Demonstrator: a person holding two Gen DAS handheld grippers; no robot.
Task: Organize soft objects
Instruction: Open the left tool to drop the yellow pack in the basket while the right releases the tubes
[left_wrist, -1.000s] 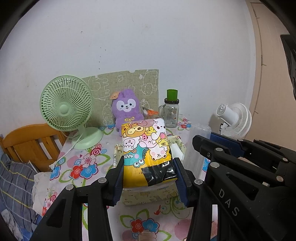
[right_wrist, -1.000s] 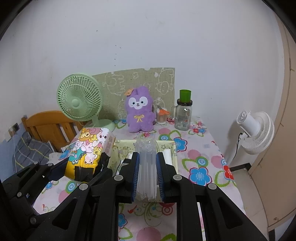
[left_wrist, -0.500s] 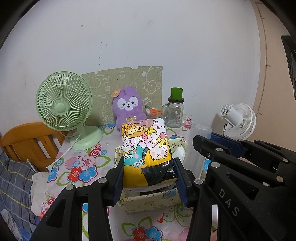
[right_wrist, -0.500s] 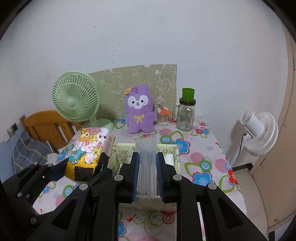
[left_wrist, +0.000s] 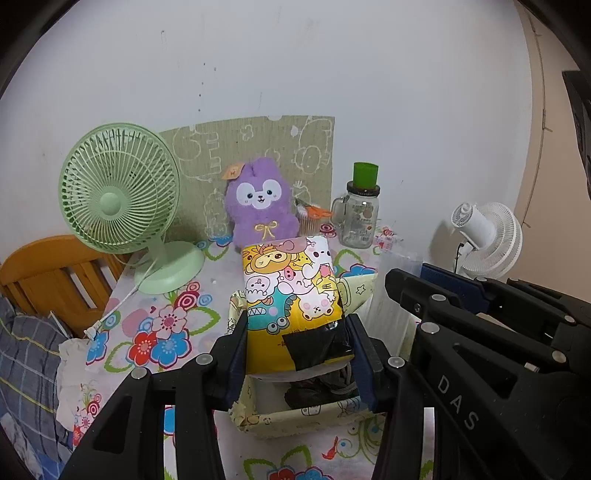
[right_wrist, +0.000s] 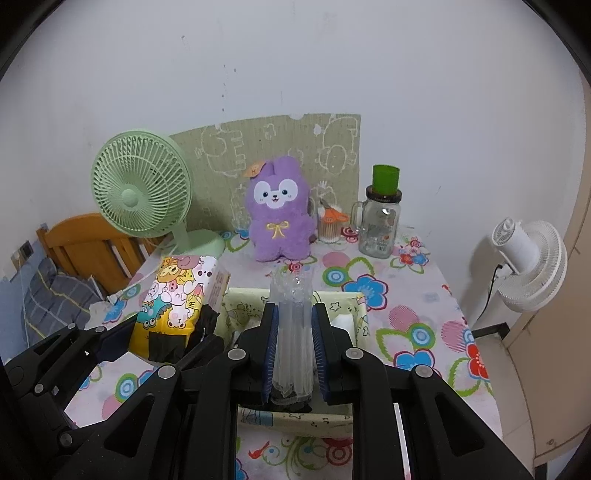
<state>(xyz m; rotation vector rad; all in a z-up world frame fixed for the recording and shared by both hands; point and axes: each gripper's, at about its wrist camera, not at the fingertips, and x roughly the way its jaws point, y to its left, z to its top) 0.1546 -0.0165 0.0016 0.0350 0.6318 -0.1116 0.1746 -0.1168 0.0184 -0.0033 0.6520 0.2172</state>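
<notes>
My left gripper (left_wrist: 295, 328) is shut on a yellow cartoon-print tissue pack (left_wrist: 291, 291) and holds it above a pale yellow fabric basket (left_wrist: 295, 419). The pack also shows in the right wrist view (right_wrist: 173, 295). My right gripper (right_wrist: 293, 325) is shut on a clear air-cushion bag (right_wrist: 291, 314) held over the same basket (right_wrist: 347, 297). Dark items lie inside the basket. A purple plush bunny (left_wrist: 260, 205) sits at the back of the table.
A green desk fan (left_wrist: 118, 195) stands back left with its cord on the floral tablecloth (left_wrist: 162, 325). A glass jar mug with a green lid (left_wrist: 360, 210) and a small cup of swabs (right_wrist: 328, 225) stand back right. A white fan (right_wrist: 528, 266) is off the table's right edge. A wooden chair (left_wrist: 44, 273) is at left.
Both grippers have pulled back and risen a little, each keeping its hold. The basket now shows lower and more fully in both views.
</notes>
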